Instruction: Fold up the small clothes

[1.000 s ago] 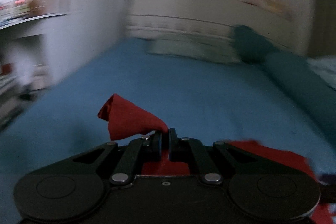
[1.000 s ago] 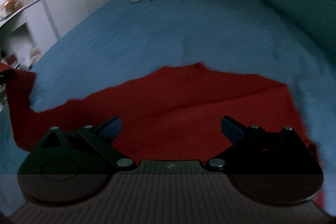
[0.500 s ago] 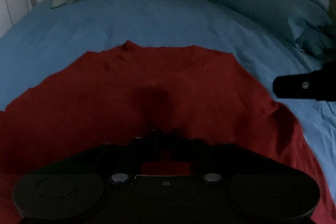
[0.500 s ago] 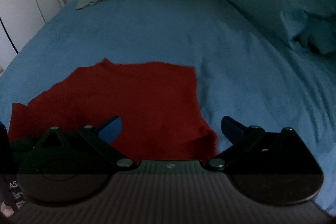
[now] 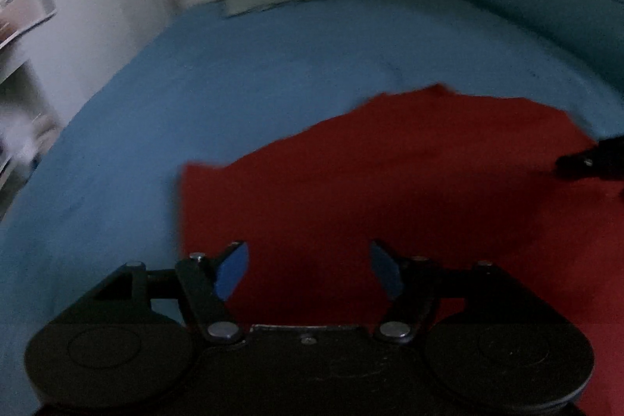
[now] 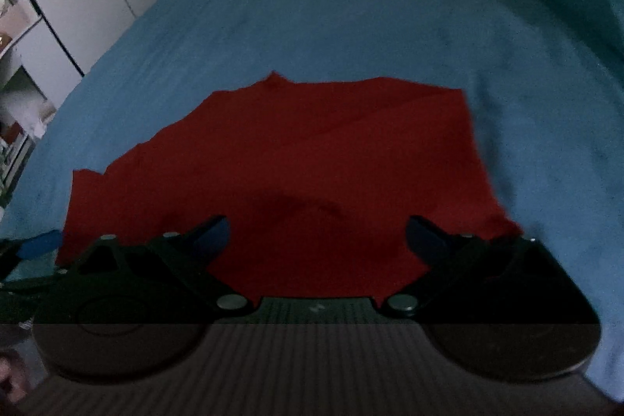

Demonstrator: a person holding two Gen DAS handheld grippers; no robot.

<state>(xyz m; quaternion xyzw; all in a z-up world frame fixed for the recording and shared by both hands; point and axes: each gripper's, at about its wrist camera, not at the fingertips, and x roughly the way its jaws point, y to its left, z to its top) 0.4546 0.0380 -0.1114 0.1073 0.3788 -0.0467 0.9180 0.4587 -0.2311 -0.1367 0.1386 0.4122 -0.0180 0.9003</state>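
- Both tongs now spread wide, nothing held: left gripper point(image 5: 310, 269) has let go the corner pinched a second ago; right gripper point(image 6: 316, 234) unchanged.
- Red garment point(image 6: 296, 158) flat on the blue bedspread point(image 6: 351, 14), just ahead of both (one fold apparently laid).
- Probably next: fresh edge to grasp.

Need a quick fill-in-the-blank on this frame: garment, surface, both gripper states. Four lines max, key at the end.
1. The garment lying spread on the bed is ____ in colour.
2. It lies on a bedsheet that is ____.
3. The left gripper has its jaws ____, with nothing held between them.
4. The right gripper is likewise ____, with the cloth lying under the gap between its fingers.

Missing words: red; blue; open; open
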